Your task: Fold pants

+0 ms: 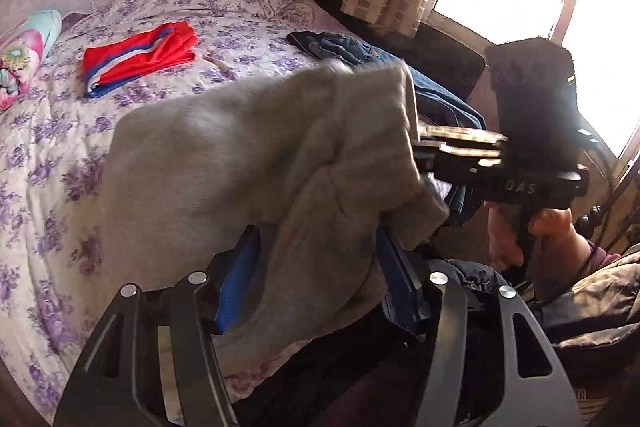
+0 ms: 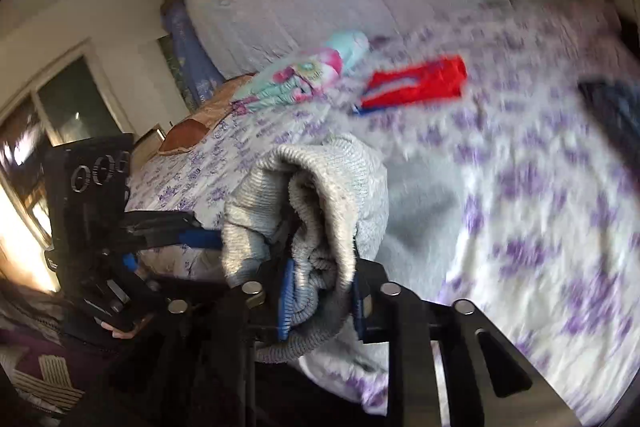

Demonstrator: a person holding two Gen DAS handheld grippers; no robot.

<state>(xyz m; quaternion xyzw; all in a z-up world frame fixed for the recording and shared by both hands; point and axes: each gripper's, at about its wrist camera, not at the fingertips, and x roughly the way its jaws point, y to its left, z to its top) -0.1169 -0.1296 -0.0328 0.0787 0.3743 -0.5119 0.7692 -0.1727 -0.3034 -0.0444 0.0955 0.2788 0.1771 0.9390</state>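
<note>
Grey sweatpants (image 1: 248, 163) hang bunched over the floral bed sheet (image 1: 48, 167). In the left wrist view my left gripper (image 1: 316, 287) stands open, its blue pads either side of a hanging fold of the grey cloth, with a gap at the left pad. The right gripper (image 1: 418, 143) comes in from the right and pinches the pants' upper edge. In the right wrist view my right gripper (image 2: 322, 301) is shut on the ribbed cuff of the grey sweatpants (image 2: 320, 195). The left gripper (image 2: 200, 239) reaches into the cloth from the left.
Folded red pants with blue and white stripes (image 1: 140, 57) (image 2: 416, 83) lie far back on the bed. Blue jeans (image 1: 360, 55) lie near the window side. A colourful pillow (image 1: 24, 55) sits at the bed's left edge. A person's hand (image 1: 552, 227) holds the right gripper's handle.
</note>
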